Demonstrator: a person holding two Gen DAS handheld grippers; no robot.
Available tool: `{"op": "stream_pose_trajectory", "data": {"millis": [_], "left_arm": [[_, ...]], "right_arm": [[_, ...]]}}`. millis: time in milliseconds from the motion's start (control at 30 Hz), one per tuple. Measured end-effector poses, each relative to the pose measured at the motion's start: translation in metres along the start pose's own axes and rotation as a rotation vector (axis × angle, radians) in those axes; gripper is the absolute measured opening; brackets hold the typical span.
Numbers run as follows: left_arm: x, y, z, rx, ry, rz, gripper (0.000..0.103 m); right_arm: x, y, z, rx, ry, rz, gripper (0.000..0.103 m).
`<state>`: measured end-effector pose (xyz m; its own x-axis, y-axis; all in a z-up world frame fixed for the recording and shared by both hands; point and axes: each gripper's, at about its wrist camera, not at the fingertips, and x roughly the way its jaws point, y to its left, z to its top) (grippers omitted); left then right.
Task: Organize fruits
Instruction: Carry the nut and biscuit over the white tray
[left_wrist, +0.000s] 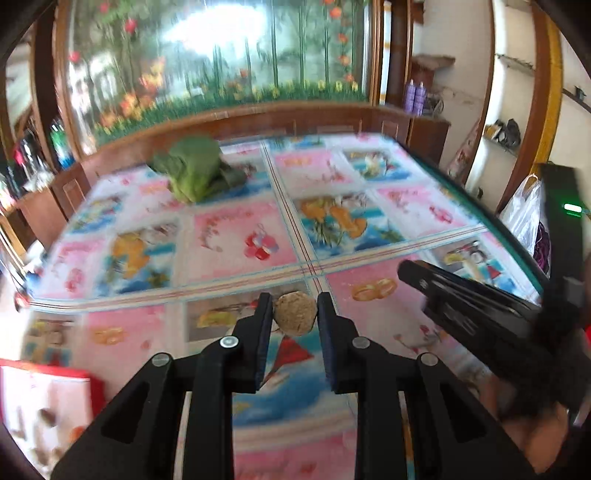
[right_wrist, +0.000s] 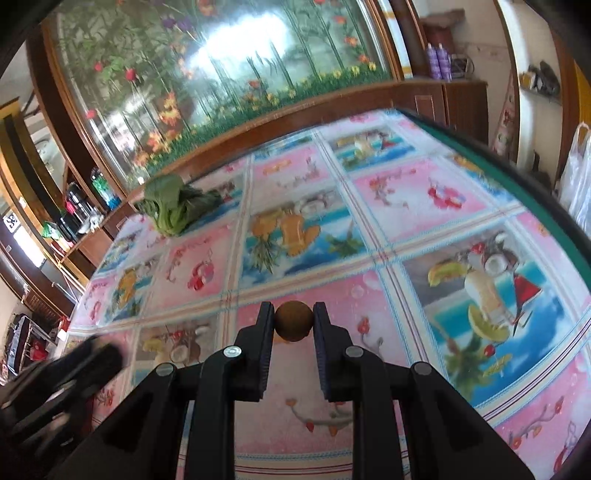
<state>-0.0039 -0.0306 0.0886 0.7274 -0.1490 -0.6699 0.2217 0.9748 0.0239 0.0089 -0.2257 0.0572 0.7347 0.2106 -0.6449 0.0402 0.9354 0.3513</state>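
Note:
My left gripper (left_wrist: 294, 312) is shut on a rough, pale brown round fruit (left_wrist: 295, 314), held above the patterned tablecloth (left_wrist: 236, 240). My right gripper (right_wrist: 293, 319) is shut on a smoother, darker brown round fruit (right_wrist: 293, 321), also lifted over the cloth. In the left wrist view the right gripper (left_wrist: 480, 317) shows as a black body at the right. The left gripper (right_wrist: 66, 380) appears blurred at the lower left of the right wrist view.
A bunch of green leafy vegetable (left_wrist: 195, 170) lies at the far side of the table. A red and white box (left_wrist: 44, 410) sits at the near left. A wooden cabinet with a painted glass panel (left_wrist: 221, 74) stands behind the table. A white plastic bag (left_wrist: 524, 210) hangs at the right.

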Motion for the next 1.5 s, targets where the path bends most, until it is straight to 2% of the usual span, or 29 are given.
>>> {"op": "stream_pose_trajectory", "data": {"millis": [233, 367, 433, 567, 667, 800, 967, 1133, 1200, 1300, 1500], "left_arm": [[-0.099, 0.018, -0.031, -0.001, -0.153, 0.101, 0.026], [-0.147, 0.032, -0.067, -0.027, -0.201, 0.123, 0.026], [-0.159, 0.039, -0.083, -0.051, -0.2, 0.117, 0.026], [-0.176, 0.061, -0.116, -0.107, -0.178, 0.137, 0.026], [-0.181, 0.085, -0.14, -0.147, -0.149, 0.166, 0.026], [-0.192, 0.124, -0.166, -0.222, -0.129, 0.244, 0.026], [-0.206, 0.178, -0.183, -0.295, -0.139, 0.381, 0.026], [-0.211, 0.217, -0.2, -0.367, -0.135, 0.456, 0.026], [-0.21, 0.228, -0.206, -0.381, -0.129, 0.483, 0.026], [-0.207, 0.245, -0.209, -0.414, -0.115, 0.495, 0.026], [-0.196, 0.262, -0.219, -0.449, -0.069, 0.509, 0.026]], "right_arm": [[-0.022, 0.003, 0.0, -0.045, -0.158, -0.042, 0.02], [-0.026, 0.006, -0.004, -0.077, -0.187, -0.086, 0.02], [-0.029, 0.011, -0.008, -0.093, -0.184, -0.097, 0.02], [-0.047, 0.039, -0.027, -0.138, -0.174, -0.04, 0.02], [-0.065, 0.076, -0.05, -0.217, -0.175, 0.051, 0.019], [-0.07, 0.13, -0.08, -0.276, -0.07, 0.225, 0.019], [-0.077, 0.205, -0.116, -0.398, 0.048, 0.419, 0.019], [-0.084, 0.253, -0.151, -0.497, 0.126, 0.55, 0.019], [-0.082, 0.262, -0.16, -0.533, 0.139, 0.565, 0.019], [-0.075, 0.272, -0.17, -0.583, 0.147, 0.537, 0.019], [-0.045, 0.289, -0.179, -0.587, 0.234, 0.504, 0.019]]}}
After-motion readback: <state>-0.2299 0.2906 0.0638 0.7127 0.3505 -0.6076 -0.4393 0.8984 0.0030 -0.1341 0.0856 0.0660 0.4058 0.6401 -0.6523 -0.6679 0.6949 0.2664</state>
